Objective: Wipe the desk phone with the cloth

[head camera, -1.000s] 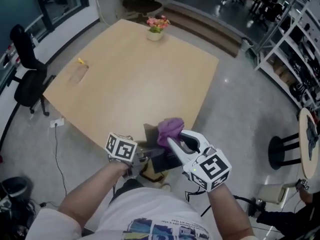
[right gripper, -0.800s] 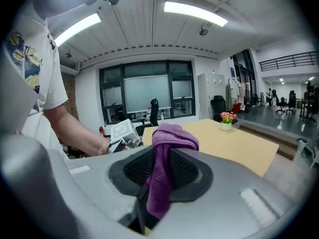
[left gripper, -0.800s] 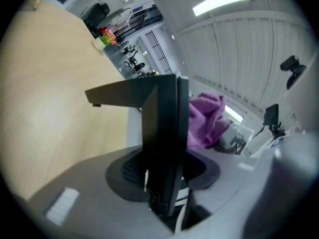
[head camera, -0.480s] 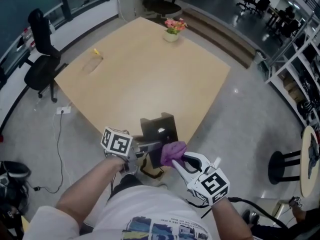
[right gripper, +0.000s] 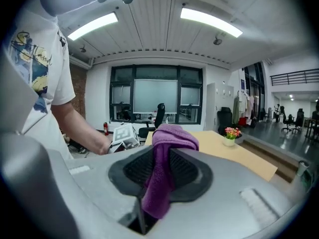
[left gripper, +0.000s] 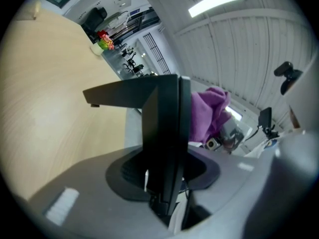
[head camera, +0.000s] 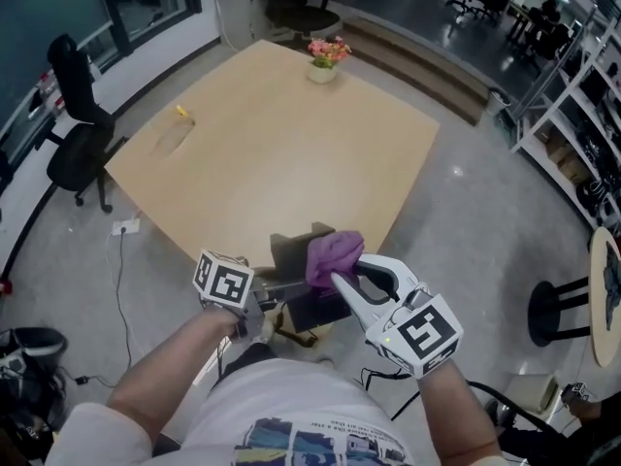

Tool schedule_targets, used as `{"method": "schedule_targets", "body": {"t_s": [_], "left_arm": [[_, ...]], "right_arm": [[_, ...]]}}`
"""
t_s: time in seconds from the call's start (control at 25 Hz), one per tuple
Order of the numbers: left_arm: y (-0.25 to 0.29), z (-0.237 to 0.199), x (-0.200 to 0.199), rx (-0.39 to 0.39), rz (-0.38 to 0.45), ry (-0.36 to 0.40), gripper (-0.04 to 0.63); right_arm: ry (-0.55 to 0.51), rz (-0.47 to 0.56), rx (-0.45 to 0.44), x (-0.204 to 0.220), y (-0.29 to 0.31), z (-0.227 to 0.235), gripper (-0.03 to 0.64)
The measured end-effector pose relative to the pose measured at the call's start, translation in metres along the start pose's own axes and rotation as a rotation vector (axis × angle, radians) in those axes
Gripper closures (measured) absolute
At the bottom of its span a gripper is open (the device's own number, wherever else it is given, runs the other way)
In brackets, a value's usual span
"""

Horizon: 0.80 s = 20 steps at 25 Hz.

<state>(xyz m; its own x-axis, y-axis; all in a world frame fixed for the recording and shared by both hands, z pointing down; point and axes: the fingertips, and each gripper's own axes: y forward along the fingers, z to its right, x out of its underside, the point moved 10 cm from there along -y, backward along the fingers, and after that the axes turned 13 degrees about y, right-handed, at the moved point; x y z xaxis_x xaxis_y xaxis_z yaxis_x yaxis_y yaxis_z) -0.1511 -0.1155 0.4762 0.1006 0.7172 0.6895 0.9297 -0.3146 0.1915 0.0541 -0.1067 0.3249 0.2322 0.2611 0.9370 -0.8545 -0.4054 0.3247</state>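
Black plastic fills the gap of the left tongs: they are clamped on the phone, whose slab sits edge-on between the jaws and rises away from them, its long axis running up and out along the line of the tongs, with a flat upper part jutting off to the left. The phone is not on the desk. It is held in the air just off the desk's near edge, close in front of the person's body. To its right comes the purple cloth, bunched into a pad and lying against or just beside the phone's right-hand face, near the top. From these views I cannot tell whether it is truly pressing on the surface or only next to it. Further right, the right tongs are pinched tight on that cloth, which drapes over the jaw tips and hangs down between them, so the wad leads and the hard tips stay behind it. The right hand is plainly the nearer one for wiping and the left serves as the holder. The next stroke, as I judge it, turns on this: the face to clean lies leftward of the cloth, and a pass should run along the phone's long axis, with the left tongs bracing against the push.
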Motion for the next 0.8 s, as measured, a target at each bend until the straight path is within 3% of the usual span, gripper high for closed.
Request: {"method": "schedule_targets", "body": {"t_s": [0.16,0.48,0.8], "left_arm": [[0.001,0.005,0.003,0.018,-0.01,0.001,0.416],[-0.013,0.005,-0.001,0.022,-0.008,0.013,0.416],[-0.021,0.002,-0.007,0.042,-0.012,0.018,0.416]], "right_arm": [[-0.004,-0.006,0.012,0.0,0.01,0.002,0.525],[0.092,-0.079,0.05,0.047,-0.014,-0.014,0.525],[0.122,-0.155,0.063,0.08,-0.03,-0.037,0.525]]}}
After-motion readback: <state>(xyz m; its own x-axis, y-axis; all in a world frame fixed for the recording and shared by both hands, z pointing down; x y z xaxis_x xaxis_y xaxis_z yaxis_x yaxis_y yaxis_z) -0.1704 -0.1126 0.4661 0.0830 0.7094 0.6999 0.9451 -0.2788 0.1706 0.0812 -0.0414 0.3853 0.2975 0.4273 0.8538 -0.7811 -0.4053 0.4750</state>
